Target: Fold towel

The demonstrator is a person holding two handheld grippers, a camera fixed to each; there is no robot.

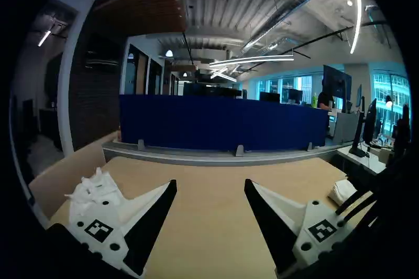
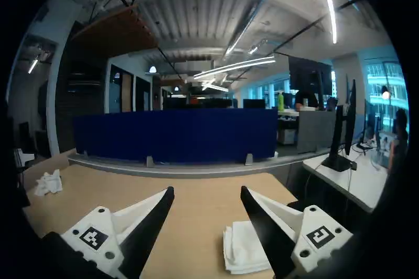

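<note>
- Crumpled towel, white, lies on the broad tan bench at the lower left of the left gripper view, partly behind one finger. In the right gripper view it is small, at mid left.
- Blue partition runs along the bench's far edge, centre frame.
- Left gripper: fingers wide apart, holding nothing, bare bench showing between them.
- Right gripper: fingers wide apart, empty.
- Folded towel, white, at the lower centre of the right gripper view, partly hidden by the right-hand finger.
</note>
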